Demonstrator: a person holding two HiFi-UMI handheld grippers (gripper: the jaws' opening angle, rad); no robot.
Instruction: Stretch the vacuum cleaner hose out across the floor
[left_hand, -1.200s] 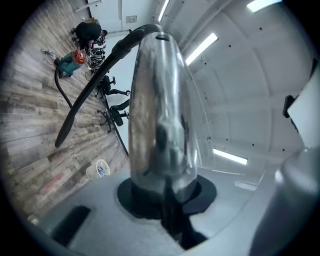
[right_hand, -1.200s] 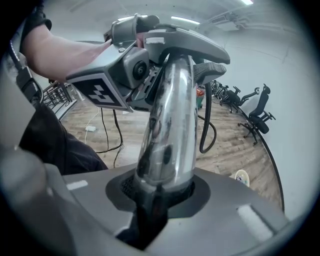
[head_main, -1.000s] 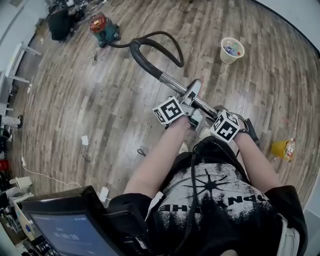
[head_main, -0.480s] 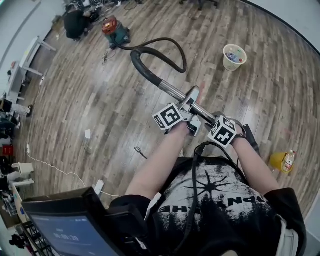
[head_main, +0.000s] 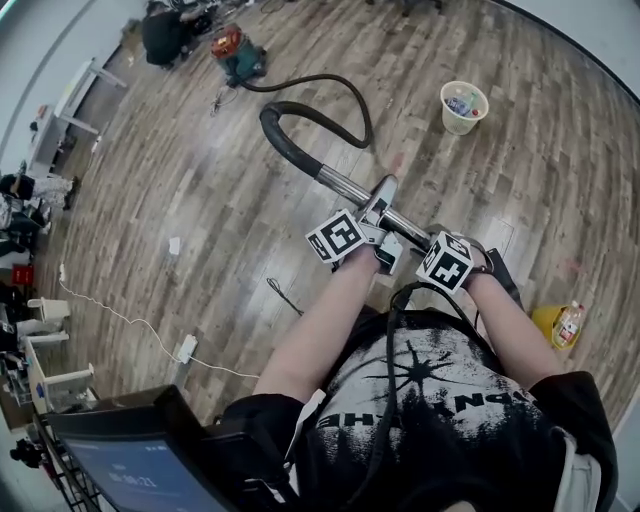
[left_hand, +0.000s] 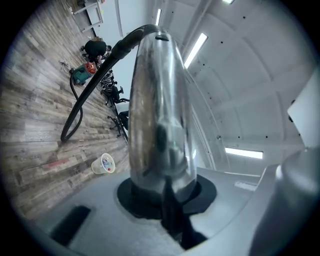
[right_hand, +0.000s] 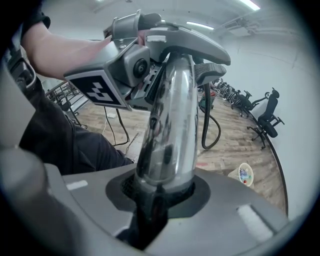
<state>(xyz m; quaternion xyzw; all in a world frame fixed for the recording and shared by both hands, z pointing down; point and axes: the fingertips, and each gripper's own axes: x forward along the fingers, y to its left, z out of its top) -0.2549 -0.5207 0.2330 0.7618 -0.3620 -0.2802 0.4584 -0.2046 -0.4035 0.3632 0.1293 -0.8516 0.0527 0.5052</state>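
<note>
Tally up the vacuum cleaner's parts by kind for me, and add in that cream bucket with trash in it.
Red and teal vacuum cleaner body: 1
Black flexible hose: 1
Shiny metal wand tube: 1
Cream round waste bucket: 1
Total: 4

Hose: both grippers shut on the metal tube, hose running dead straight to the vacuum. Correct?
Not straight. The head view shows the hose curling in a loop between the tube and the vacuum. The rest holds: left gripper and right gripper are both shut on the tube.
</note>
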